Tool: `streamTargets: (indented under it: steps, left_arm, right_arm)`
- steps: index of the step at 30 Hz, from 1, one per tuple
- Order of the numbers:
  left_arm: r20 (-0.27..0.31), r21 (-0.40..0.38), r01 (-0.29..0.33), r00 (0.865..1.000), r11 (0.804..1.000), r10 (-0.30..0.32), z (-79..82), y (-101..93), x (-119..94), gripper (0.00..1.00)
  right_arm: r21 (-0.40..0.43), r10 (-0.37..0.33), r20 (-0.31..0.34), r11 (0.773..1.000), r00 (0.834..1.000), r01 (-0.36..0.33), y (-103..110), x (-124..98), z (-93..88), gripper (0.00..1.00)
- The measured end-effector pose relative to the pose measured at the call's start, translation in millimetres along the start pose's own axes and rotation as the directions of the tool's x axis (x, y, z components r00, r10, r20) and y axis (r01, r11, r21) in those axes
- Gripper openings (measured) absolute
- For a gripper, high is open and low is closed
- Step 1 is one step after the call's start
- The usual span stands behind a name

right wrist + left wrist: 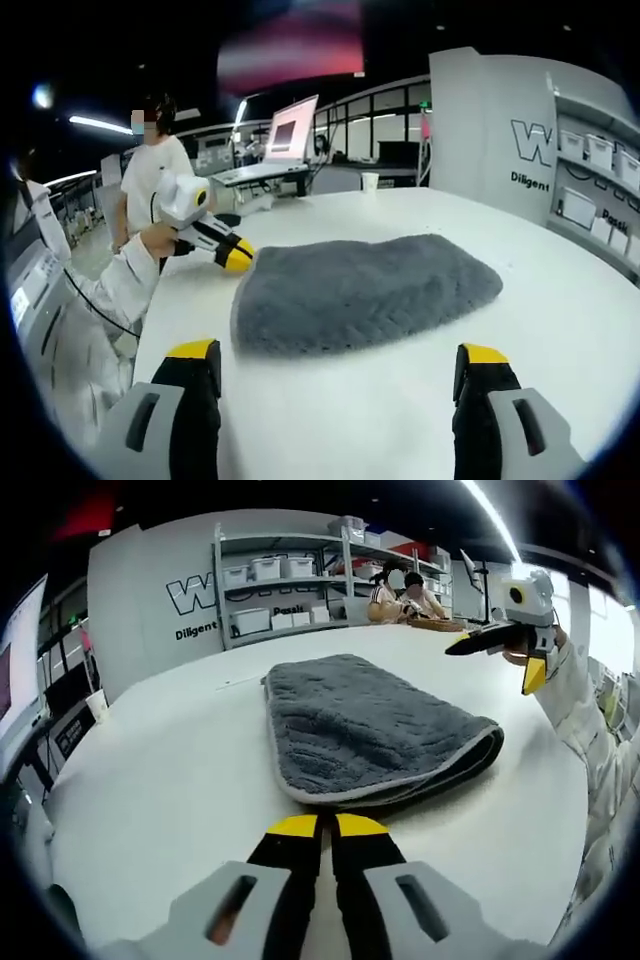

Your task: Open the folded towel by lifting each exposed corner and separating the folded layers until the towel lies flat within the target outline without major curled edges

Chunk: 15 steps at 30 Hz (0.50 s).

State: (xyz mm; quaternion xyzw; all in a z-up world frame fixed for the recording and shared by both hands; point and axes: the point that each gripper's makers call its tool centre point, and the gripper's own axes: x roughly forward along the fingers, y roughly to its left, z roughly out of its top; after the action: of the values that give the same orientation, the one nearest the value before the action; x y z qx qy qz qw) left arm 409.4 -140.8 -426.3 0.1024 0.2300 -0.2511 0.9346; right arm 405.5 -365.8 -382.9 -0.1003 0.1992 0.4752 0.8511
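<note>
A grey folded towel [365, 725] with pale edging lies on the round white table [170, 780], its layered fold facing my left gripper. My left gripper [325, 825] is shut and empty, with its yellow tips just short of the towel's near edge. In the right gripper view the same gripper [238, 257] sits at the left corner of the towel [360, 290]. My right gripper [340, 352] is open wide, hovering in front of the towel's long side. It also shows in the left gripper view [495, 660], raised above the table beyond the towel's right end, with nothing between its jaws.
Shelves with white bins [285, 585] stand behind the table, and two people [400, 595] sit beside them. A person [150, 170] stands past the far side, near a monitor [290, 130]. A paper cup [370, 182] stands at the table's edge.
</note>
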Motion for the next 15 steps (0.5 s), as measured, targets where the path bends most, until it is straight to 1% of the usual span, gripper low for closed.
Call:
streamTargets:
  steps: [4,11,15]
  left_arm:
    - [-0.004,-0.007,-0.025,1.0,1.0,0.025,-0.9,8.0,0.9,0.03]
    - [0.002,-0.019,-0.036,0.999,0.999,0.036,-2.1,10.4,1.7,0.03]
    - [0.003,-0.017,-0.037,0.999,0.999,0.037,-2.3,9.8,1.8,0.03]
  right_arm:
    - [0.001,-0.001,0.0,1.0,1.0,0.001,-0.5,-0.1,0.0,0.96]
    - [0.006,-0.003,-0.003,1.0,1.0,0.003,-2.3,0.2,-0.8,0.95]
    - [0.041,-0.015,0.039,0.999,0.999,0.014,-8.6,-2.0,5.3,0.94]
